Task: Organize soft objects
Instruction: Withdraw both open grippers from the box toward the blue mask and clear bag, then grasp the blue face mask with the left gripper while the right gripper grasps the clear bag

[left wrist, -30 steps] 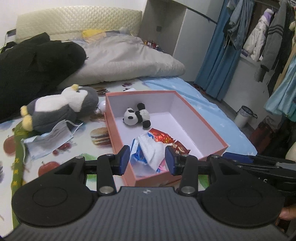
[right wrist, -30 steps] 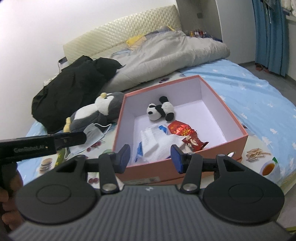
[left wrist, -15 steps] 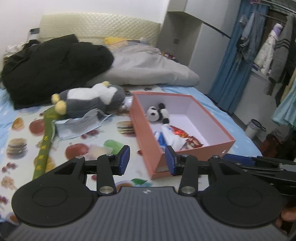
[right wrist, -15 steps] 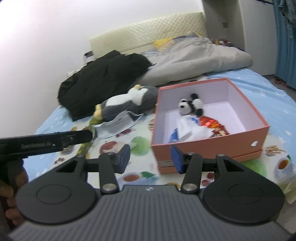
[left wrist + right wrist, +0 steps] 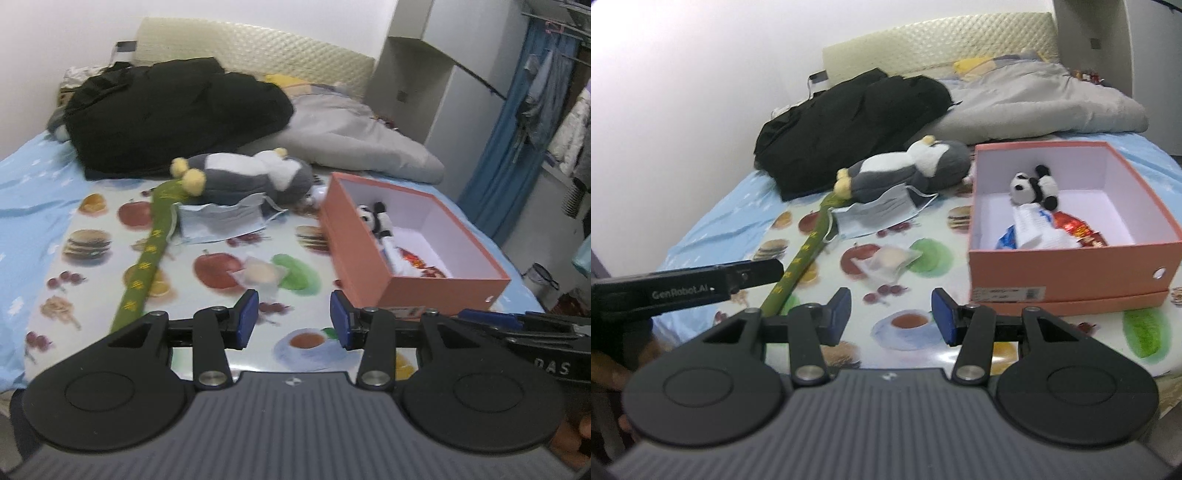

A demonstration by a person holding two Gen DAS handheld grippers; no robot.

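From the left, the left gripper (image 5: 293, 319) hangs released over the mat (image 5: 110, 273), the box (image 5: 439, 286) to its right. From the right, the right gripper (image 5: 891, 316) gapes empty; the penguin (image 5: 908, 168) lies beside the box (image 5: 1067, 269).

bare mat ahead (image 5: 295, 325) — small clear packet (image 5: 260, 273) beyond, pink box (image 5: 436, 286) rightward

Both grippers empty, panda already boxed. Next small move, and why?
Probably ease the left gripper forward and down onto the clear packet. It lies loose on the mat straight ahead of the open jaws, nearer than the mask or penguin, and the box sits just to its right.
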